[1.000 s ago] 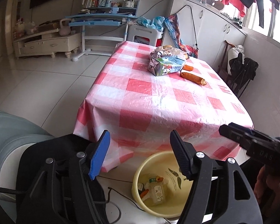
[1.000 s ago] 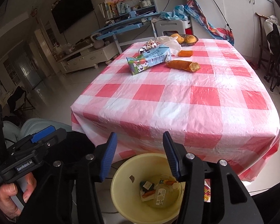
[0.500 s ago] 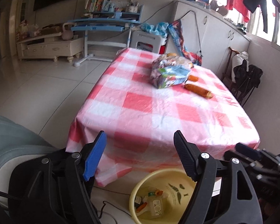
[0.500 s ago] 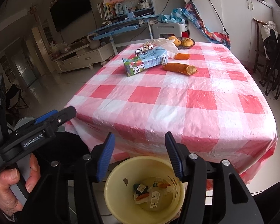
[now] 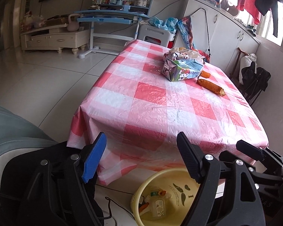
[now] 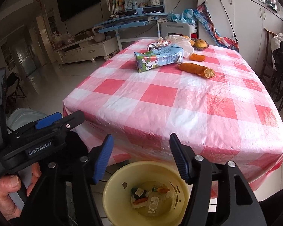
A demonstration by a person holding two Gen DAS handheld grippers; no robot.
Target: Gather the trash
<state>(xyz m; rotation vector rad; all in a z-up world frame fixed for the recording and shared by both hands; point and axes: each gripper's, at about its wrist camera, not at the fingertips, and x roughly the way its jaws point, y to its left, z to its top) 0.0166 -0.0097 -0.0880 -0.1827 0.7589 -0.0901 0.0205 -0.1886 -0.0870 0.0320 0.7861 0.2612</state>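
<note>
Glossy red-and-white checked plastic covers the table; a crumpled milk carton lies far ahead of my fingers. Both my left gripper and right gripper gape empty above the round yellow basin.

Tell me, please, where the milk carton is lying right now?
In both wrist views the milk carton lies on its side at the far end of the checked table, left of the long orange sausage in the right wrist view.
</note>
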